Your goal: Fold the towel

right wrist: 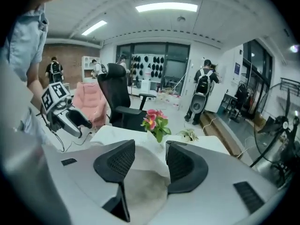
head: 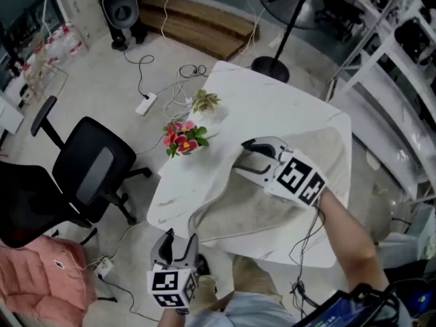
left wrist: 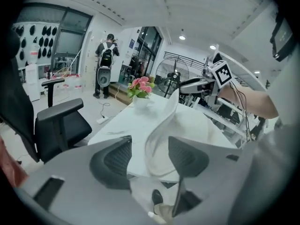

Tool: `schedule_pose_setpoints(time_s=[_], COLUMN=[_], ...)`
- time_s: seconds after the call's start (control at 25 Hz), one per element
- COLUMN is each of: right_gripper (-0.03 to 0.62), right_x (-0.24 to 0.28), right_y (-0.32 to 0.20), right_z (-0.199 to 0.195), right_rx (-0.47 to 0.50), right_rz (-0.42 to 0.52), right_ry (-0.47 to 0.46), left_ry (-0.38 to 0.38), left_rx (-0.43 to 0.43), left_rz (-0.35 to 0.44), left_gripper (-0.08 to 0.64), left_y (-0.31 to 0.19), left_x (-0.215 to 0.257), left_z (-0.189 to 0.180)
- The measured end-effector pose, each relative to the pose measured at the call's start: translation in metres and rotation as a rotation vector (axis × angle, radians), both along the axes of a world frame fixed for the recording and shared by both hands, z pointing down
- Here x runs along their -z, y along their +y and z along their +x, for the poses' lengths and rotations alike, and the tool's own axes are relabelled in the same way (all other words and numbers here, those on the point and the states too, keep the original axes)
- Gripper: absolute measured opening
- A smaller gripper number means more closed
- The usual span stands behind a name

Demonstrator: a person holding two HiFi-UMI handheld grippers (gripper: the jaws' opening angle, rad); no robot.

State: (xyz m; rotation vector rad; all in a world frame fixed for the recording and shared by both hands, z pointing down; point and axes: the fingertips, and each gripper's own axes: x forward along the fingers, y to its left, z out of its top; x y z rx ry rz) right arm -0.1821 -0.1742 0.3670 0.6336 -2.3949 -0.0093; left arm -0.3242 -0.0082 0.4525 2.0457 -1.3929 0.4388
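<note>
**Item 1, towel** (head: 252,210): We found it spread over the near and right part of the white counter (head: 272,107). Its left edge stood up in a ridge running from the near corner toward the far gripper. It sagged under its own weight, so we judged that the fold was not yet laid flat.

**Item 2, right gripper** (head: 242,159): It hung over the towel's raised edge, tilted down toward the counter. Its own view showed its 2 jaws standing wide (right wrist: 150,146), with towel (right wrist: 140,186) below and between them and the pads pressing on nothing. We took this placing to serve the far end of the fold.

**Item 3, left gripper** (head: 178,240): It sat just off the near edge of the counter, pointing up along the ridge. Its jaws also stood wide (left wrist: 149,142), with the towel's near corner (left wrist: 161,130) in line between them and the pads clear of it. We judged that it was stationed there to take the near corner.

**Item 4, bystanders:** A pot of pink flowers (head: 182,139) and a small green plant (head: 204,101) stood on the bare far-left part of the counter, clear of the cloth. A black office chair (head: 95,165) stood on the floor to the left.
</note>
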Motion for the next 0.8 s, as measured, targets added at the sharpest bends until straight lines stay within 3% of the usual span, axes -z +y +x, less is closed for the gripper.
schedule_pose_setpoints(time_s=[0.16, 0.44, 0.6, 0.8], right_gripper=[0.216, 0.216, 0.213, 0.209], right_x=[0.006, -0.015, -0.019, -0.015], right_y=[0.012, 0.057, 0.085, 0.114], right_z=[-0.034, -0.102, -0.072, 0.033], right_rx=[0.012, 0.039, -0.071, -0.314], right_rz=[0.094, 0.003, -0.029, -0.009], right_ry=[0.016, -0.117, -0.144, -0.103], left_ry=[-0.004, 0.000, 0.017, 0.056], left_rx=[-0.051, -0.004, -0.054, -0.204], left_rz=[0.028, 0.035, 0.057, 0.099], left_gripper=[0.247, 0.238, 0.235, 0.229], left_y=[0.007, 0.027, 0.025, 0.021], left_x=[0.016, 0.007, 0.013, 0.030], left_z=[0.005, -0.030, -0.022, 0.026])
